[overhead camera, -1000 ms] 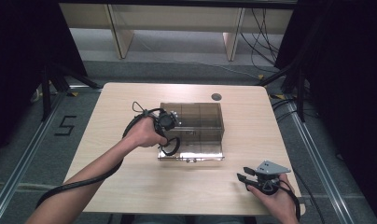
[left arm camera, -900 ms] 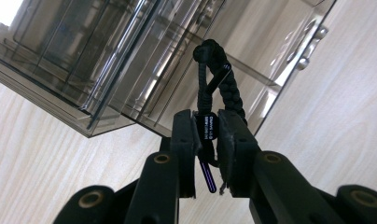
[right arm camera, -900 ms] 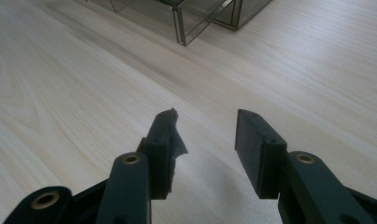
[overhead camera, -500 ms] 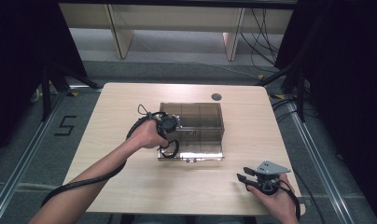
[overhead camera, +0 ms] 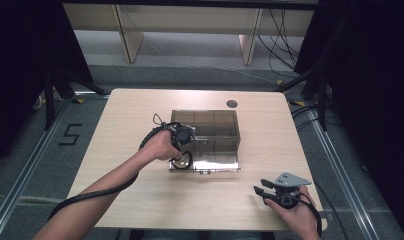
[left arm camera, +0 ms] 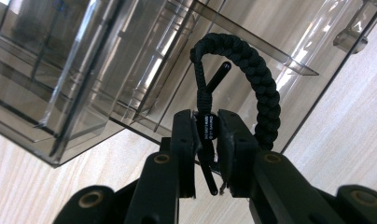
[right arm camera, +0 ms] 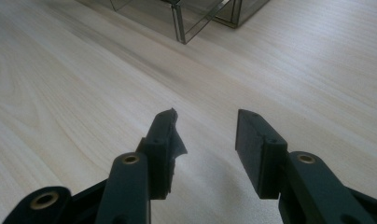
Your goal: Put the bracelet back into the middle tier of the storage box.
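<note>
Both handheld two-jaw black plastic grippers, left (left arm camera: 206,140) and right (right arm camera: 206,140), have chunky matte jaws with brass-coloured rivets at the pivots. The right carries a grey three-cornered plate (overhead camera: 291,179); black cables (overhead camera: 85,197) trail off. Arms look bare, no sleeves I think.

1 braided bracelet (left arm camera: 252,70), 1 clear box (overhead camera: 212,131), 2 tools (left arm camera: 206,133)

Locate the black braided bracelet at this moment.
The bracelet is clamped in the left gripper, right against the clear box at its left front corner, mid-table in the high view.
</note>
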The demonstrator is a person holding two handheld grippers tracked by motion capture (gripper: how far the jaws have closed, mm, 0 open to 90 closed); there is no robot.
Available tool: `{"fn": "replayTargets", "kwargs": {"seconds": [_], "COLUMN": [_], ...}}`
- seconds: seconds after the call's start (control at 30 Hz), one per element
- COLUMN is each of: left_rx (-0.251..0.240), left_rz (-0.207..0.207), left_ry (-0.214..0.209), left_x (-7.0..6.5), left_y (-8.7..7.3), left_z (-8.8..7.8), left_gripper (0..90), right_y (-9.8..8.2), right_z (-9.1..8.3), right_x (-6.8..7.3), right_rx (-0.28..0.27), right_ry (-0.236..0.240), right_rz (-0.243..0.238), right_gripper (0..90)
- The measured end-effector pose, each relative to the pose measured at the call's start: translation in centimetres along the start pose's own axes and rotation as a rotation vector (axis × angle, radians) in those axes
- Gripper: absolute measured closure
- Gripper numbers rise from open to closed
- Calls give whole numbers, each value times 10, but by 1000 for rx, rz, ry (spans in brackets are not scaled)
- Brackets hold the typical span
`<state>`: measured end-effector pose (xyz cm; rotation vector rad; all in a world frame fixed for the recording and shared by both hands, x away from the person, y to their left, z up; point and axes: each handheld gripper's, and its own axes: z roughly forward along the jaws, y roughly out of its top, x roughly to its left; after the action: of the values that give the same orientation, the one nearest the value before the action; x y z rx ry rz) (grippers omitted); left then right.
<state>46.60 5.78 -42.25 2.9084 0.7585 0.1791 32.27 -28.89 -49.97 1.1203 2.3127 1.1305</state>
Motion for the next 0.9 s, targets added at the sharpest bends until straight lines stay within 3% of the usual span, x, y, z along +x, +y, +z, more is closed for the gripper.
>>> {"fn": "replayTargets", "kwargs": {"seconds": [0.47,0.6,0.63,0.9], "left_rx": [22,28,32,20], "left_rz": [33,40,44,53], "left_ry": [1,-1,-2,-7], "left_x": [-6,-7,-7,-7], "left_y": [3,3,3,2], "left_z": [12,17,17,22], "left_gripper": [768,768,768,767], "right_y": [0,-1,-1,-1], "right_z": [1,0,0,1], "right_x": [0,1,3,2], "right_rx": [0,12,19,16], "right_ry": [-6,-5,-2,6], "right_rz": [-6,17,44,32], "right_gripper": [586,585,585,583]}}
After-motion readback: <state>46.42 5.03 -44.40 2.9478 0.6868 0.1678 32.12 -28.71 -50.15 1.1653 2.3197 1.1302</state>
